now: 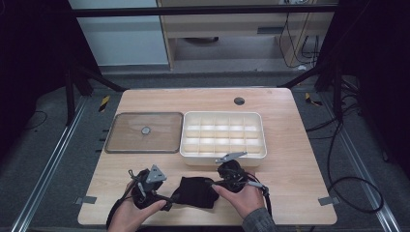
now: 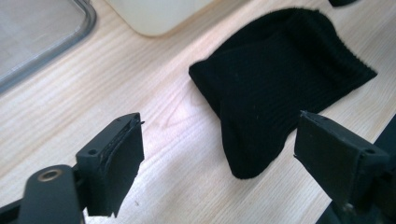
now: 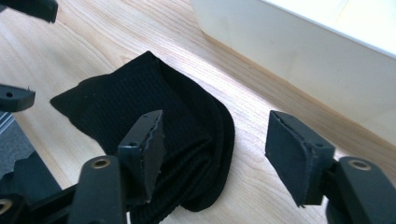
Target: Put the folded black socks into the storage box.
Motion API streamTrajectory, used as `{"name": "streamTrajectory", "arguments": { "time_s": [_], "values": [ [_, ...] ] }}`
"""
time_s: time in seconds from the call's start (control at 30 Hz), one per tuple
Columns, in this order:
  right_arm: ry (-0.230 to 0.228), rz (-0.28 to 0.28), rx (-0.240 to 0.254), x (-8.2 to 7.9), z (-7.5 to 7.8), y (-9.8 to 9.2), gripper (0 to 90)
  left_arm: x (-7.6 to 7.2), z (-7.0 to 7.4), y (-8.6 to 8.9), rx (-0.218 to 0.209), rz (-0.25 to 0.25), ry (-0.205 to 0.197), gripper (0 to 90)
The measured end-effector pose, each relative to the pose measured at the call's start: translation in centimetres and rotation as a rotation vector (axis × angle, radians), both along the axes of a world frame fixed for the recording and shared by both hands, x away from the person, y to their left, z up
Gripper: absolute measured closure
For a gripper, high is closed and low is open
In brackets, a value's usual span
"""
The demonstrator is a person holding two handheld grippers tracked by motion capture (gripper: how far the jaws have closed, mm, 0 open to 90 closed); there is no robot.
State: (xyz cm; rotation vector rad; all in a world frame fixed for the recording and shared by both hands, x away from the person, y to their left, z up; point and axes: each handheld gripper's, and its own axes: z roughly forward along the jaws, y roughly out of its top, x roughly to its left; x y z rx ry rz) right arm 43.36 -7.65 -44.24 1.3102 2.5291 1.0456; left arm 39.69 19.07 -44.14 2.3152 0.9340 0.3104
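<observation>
Room: dim lab, dark frame bars, cables on grey floor, pale wooden table [image 1: 290,145] in front of me.
On table: clear lid [image 1: 144,132] far left with a small round knob, white divided tray [image 1: 223,135] beside it, all compartments look empty.
Item: black folded sock [image 1: 196,192] flat on the wood at the near edge, between my two hands, in front of the tray and apart from it.
Sock axis: long side runs left-right across the table, so one end faces each gripper.
Left gripper [image 2: 219,158]: jaws spread wide, nothing pinched; sock [image 2: 275,88] lies just ahead and toward the right jaw, its rounded end reaching in between the jaws without touching the pads.
Right gripper [image 3: 212,154]: jaws apart, not pressing; thick folded end of sock [image 3: 154,121] sits under and behind the left jaw, bare wood in the gap.
Nearer hand: right, I judge; its jaw already overlaps the cloth. Left is just short of it.
Next move, my guess: each gripper takes its own end.
High view extra: whole layout, both hands [image 1: 135,212], sock ends hidden by grippers.
Left gripper view extra: ribbed cuff at far end, lid corner [image 2: 42,37].
Right gripper view extra: stacked fold layers, tray wall [image 3: 317,60] close by.
</observation>
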Motion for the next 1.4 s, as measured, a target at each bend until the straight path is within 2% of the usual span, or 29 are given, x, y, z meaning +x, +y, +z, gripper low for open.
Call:
{"name": "streamTrajectory", "arguments": {
  "time_s": [0.13, 0.43, 0.6, 0.77, 0.8, 0.93, 1.13, 1.3, 1.4],
  "values": [
    [0.003, -0.001, -0.006, 0.0, -0.3, 0.3, 43.5, -0.3, -0.7, 0.2, 0.003, -0.006, 0.005, 20.8],
    [0.011, 0.0, -0.009, 0.1, -0.6, 1.1, 43.5, -0.8, -1.6, 0.0, 0.012, -0.024, 0.0, 31.2],
    [0.009, 0.004, -0.028, 0.6, -1.0, 1.7, 43.1, -1.3, -1.9, 0.5, 0.014, -0.035, 0.005, 35.0],
    [0.023, -0.001, -0.052, 0.9, -1.5, 1.9, 42.7, -1.1, -2.1, 0.6, 0.016, -0.044, 0.01, 42.5],
    [0.025, 0.003, -0.067, 0.9, -1.7, 1.8, 42.6, -1.1, -2.2, 0.4, 0.024, -0.054, 0.015, 43.9],
    [0.036, 0.015, -0.072, 0.5, -2.1, 1.7, 42.8, -1.1, -2.5, -0.3, 0.034, -0.082, 0.025, 48.5],
    [0.061, 0.042, -0.09, 0.1, -2.6, 1.8, 43.9, -0.7, -2.7, -0.8, 0.032, -0.085, 0.048, 56.4],
    [0.055, 0.054, -0.101, -0.1, -2.6, 1.7, 47.1, -0.4, -2.6, -1.1, 0.04, -0.097, 0.06, 66.1],
    [0.05, 0.064, -0.103, -0.4, -2.6, 1.8, 50.2, -0.4, -2.5, -1.2, 0.04, -0.103, 0.063, 68.4]
  ]
}}
